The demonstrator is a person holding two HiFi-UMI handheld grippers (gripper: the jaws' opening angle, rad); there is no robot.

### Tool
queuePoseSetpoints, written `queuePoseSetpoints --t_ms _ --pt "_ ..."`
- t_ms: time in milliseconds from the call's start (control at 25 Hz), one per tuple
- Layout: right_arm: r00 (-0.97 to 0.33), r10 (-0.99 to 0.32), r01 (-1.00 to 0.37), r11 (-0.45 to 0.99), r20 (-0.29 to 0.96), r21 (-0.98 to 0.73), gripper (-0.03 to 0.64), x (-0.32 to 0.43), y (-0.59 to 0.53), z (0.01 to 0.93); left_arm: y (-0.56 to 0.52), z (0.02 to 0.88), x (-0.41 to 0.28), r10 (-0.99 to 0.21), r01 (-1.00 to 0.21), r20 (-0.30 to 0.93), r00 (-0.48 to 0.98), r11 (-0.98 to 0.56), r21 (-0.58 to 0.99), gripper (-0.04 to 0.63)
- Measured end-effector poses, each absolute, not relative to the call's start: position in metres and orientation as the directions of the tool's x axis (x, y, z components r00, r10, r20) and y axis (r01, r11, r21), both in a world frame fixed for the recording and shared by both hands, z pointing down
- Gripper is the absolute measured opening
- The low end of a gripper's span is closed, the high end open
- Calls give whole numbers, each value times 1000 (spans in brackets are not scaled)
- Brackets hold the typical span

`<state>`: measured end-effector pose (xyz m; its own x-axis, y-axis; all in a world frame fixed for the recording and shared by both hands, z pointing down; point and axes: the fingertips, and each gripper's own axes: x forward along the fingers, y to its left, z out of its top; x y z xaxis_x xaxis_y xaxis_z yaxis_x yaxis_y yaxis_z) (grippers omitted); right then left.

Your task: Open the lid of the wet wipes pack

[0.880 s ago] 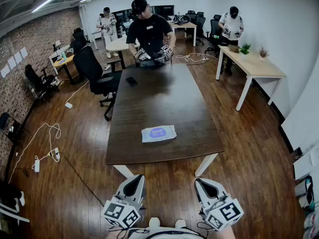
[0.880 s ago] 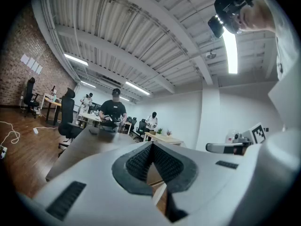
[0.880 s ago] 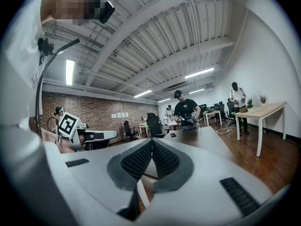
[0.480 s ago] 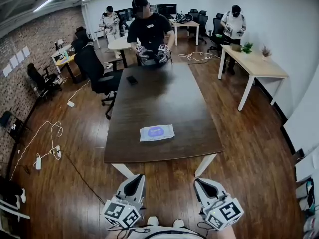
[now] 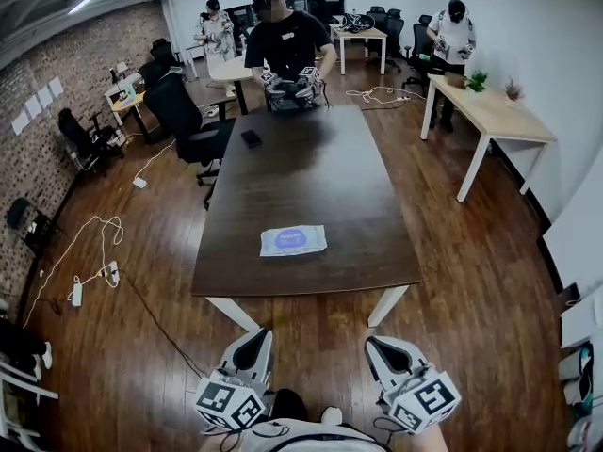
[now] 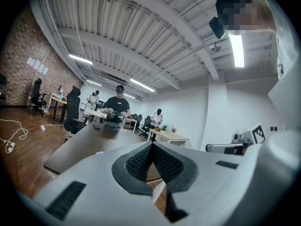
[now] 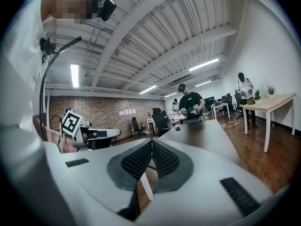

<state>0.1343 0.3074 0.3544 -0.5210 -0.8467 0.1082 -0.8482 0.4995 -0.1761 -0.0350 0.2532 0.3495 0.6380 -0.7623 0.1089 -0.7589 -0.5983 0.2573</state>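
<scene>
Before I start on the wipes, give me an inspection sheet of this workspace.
Surface: dark wooden table, mostly bare.
Job's things: wet wipes pack lying flat near the table's near end, untouched.
Clutter: small dark object near the far end.
Grippers: left gripper and right gripper both shut, empty, short of the table.
Cables: white cables on the floor at left.
Surroundings: person at the far end, office chair, light desk at right.

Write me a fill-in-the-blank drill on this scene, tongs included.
1. The left tongs and right tongs are both ____.
2. The wet wipes pack lies on the table, touched by ____ of the tongs.
3. The person at the table's far end wears a ____ shirt.
Missing words: shut; neither; black.
</scene>
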Motion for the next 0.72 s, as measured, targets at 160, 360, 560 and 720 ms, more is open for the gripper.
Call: queuePoseSetpoints --t_ms 160,360,560,720 --pt "-528 -841 -844 505 118 -181 8 139 296 358 242 348 -32 -767 -761 103 633 -592 265 2" --pt "-539 -830 -839 512 144 -186 8 131 270 368 216 366 -37 -765 -763 127 631 -583 278 2" --pt "-524 -834 -849 495 175 -185 8 126 223 380 164 382 -39 -745 -747 146 651 -595 298 2" --pt "-502 -845 -863 474 187 -173 8 117 170 376 105 381 -49 -725 -726 142 674 -614 311 2"
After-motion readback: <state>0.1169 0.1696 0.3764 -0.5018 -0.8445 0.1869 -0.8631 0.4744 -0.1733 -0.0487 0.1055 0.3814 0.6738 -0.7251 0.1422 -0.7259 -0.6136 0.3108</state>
